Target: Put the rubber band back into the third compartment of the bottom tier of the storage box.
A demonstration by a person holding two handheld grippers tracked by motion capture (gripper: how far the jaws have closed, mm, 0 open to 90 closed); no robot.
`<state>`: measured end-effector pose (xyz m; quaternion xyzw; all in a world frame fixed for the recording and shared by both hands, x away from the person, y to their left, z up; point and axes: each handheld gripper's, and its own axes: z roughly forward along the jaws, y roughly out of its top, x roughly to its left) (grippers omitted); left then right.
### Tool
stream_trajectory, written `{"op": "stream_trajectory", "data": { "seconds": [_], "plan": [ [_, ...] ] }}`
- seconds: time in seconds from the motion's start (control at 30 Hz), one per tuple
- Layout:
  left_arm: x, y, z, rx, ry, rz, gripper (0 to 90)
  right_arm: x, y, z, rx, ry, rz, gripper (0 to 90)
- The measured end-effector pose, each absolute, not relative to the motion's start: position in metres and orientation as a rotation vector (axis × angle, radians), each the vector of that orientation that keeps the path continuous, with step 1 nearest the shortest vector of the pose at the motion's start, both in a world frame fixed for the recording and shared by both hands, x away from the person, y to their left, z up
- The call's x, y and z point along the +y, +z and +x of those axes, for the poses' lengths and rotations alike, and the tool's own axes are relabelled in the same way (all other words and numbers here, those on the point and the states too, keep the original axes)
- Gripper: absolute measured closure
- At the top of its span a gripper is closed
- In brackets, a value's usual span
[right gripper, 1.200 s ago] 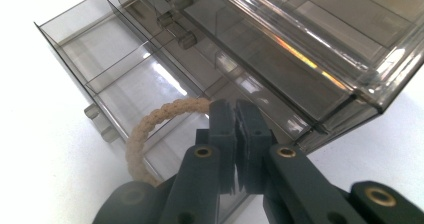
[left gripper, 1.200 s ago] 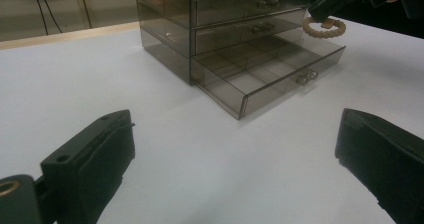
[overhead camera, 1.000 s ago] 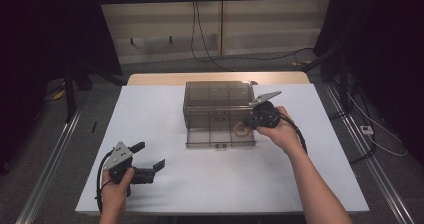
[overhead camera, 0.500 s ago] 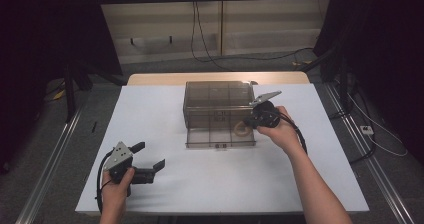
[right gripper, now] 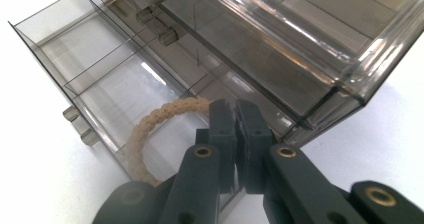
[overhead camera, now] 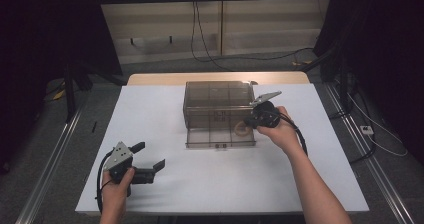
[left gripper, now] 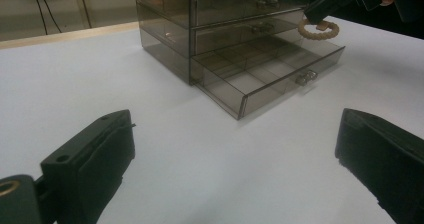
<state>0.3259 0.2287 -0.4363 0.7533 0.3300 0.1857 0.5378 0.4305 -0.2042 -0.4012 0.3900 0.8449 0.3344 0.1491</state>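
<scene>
A smoky see-through drawer cabinet (overhead camera: 217, 100) stands at the middle back of the white table, its bottom drawer (overhead camera: 220, 137) pulled out toward me. My right gripper (overhead camera: 248, 124) is shut on a beige rope ring (overhead camera: 241, 130), which hangs over the drawer's right end. Up close, the closed pads (right gripper: 235, 109) pinch the rope ring (right gripper: 150, 124) above the divided drawer (right gripper: 100, 69). My left gripper (overhead camera: 149, 155) stands open near the front left of the table, nothing between its fingers. From its own view the left gripper (left gripper: 234, 119) faces the drawer (left gripper: 265, 79) and the ring (left gripper: 319, 30).
The table (overhead camera: 210, 184) is a white sheet with bare room in front of the cabinet and on both sides. The cabinet's upper drawers (left gripper: 230, 9) are closed. Metal rails (overhead camera: 45, 169) run along the floor at either side, and cables lie behind the table.
</scene>
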Motion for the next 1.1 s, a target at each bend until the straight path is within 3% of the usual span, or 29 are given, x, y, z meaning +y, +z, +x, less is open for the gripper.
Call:
{"op": "stream_trajectory", "data": {
  "seconds": [1.1],
  "plan": [
    [0.230,-0.436,0.326,0.783,0.449,1.794,2.7,-0.205,-0.416,0.431,2.419,0.934,1.139,86.5]
  ]
}}
